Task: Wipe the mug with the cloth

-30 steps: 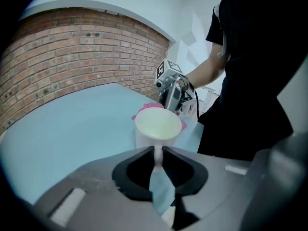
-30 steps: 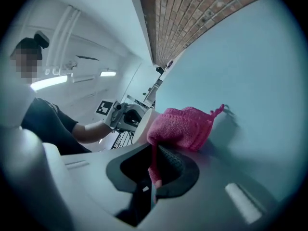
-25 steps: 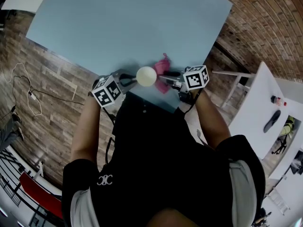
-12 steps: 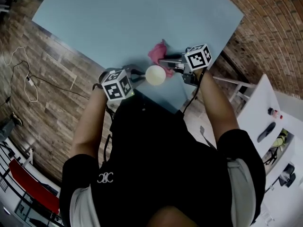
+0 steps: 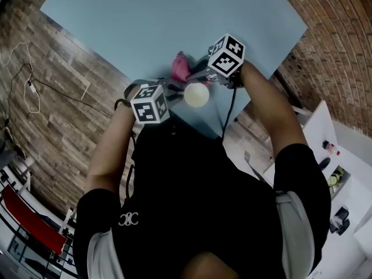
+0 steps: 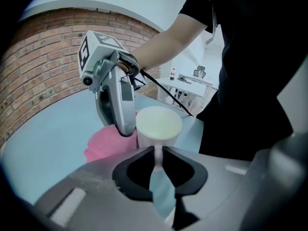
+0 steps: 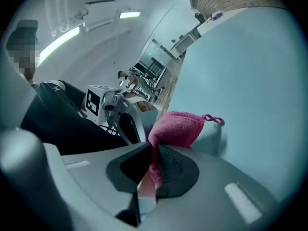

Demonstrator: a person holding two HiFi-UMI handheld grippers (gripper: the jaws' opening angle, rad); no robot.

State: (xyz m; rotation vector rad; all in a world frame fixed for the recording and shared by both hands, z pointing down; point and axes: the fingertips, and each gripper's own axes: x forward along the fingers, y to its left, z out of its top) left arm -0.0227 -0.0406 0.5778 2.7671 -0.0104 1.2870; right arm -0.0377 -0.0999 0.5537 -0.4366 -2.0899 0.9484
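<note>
Here my left gripper (image 6: pixel 158 165) is clamped on the handle of the white mug (image 6: pixel 158 129), which sits just beyond its jaws over the blue table (image 5: pixel 145 22); my right gripper (image 7: pixel 153 170) pinches the pink cloth (image 7: pixel 175 126) just beside the mug.

No words or numbers can be read anywhere. The only marks are a small white emblem (image 5: pixel 129 219) of interlocked curved strokes on the person's black shirt (image 5: pixel 197 202), and black-and-white square code patterns on the marker cubes (image 5: pixel 150 102) of the left tool (image 5: pixel 176 90) and the right tool (image 5: pixel 195 75).
</note>
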